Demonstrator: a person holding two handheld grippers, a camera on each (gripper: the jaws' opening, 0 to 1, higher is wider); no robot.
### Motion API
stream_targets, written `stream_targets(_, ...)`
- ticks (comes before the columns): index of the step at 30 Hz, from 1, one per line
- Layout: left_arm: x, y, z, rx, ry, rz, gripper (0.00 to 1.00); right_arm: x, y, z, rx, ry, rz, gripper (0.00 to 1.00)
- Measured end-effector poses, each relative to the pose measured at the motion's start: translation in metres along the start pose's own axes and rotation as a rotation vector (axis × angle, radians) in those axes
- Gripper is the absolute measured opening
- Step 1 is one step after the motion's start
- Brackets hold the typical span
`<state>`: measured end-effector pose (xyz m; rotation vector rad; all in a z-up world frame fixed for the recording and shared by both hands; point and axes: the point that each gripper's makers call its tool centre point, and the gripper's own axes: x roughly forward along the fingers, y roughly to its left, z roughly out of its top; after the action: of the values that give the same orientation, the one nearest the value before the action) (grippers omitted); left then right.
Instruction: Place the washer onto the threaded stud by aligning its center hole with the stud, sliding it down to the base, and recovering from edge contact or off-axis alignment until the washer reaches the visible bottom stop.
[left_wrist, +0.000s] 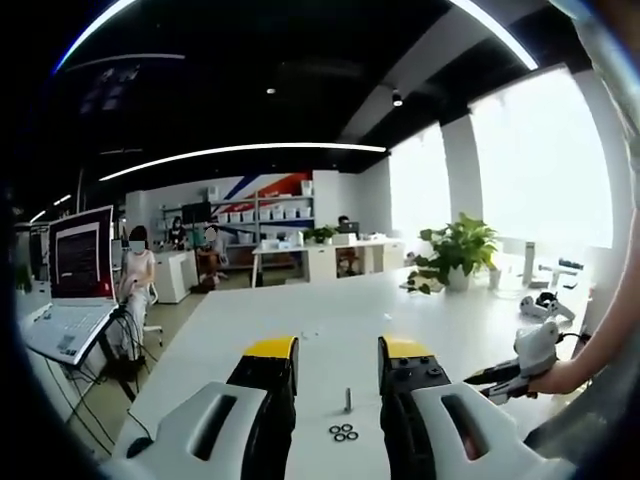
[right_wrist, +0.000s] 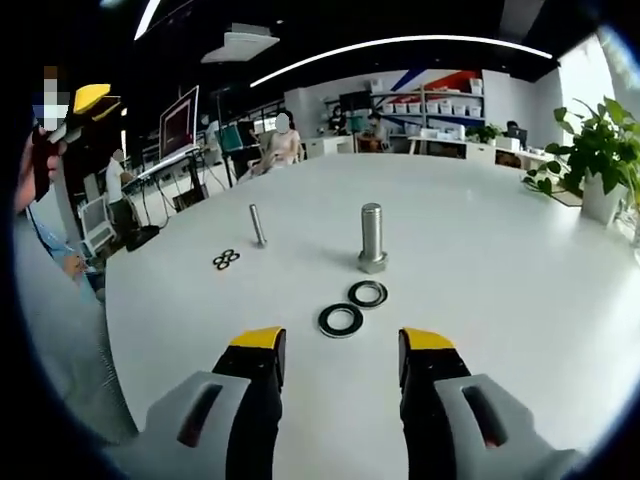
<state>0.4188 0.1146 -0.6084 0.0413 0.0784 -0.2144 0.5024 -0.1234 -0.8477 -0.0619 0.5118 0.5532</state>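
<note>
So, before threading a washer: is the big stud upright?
Upright: the stud stands on its hex base on the table, washers flat beside it.

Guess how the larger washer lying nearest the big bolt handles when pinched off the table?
The larger washer lies flat on the smooth white table, so the edges are probably hard to catch; it may skid. It looks like a thin rigid ring, likely light, and won't flop.
</note>
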Motion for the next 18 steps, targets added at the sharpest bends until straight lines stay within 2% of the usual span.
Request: stream_targets(18, -0.006, 0.000, -0.010, 0.008, 0.028, 0.005, 0.30, 0.013, 0.001, -0.012, -0.005, 0.016, 0.015, 0.44)
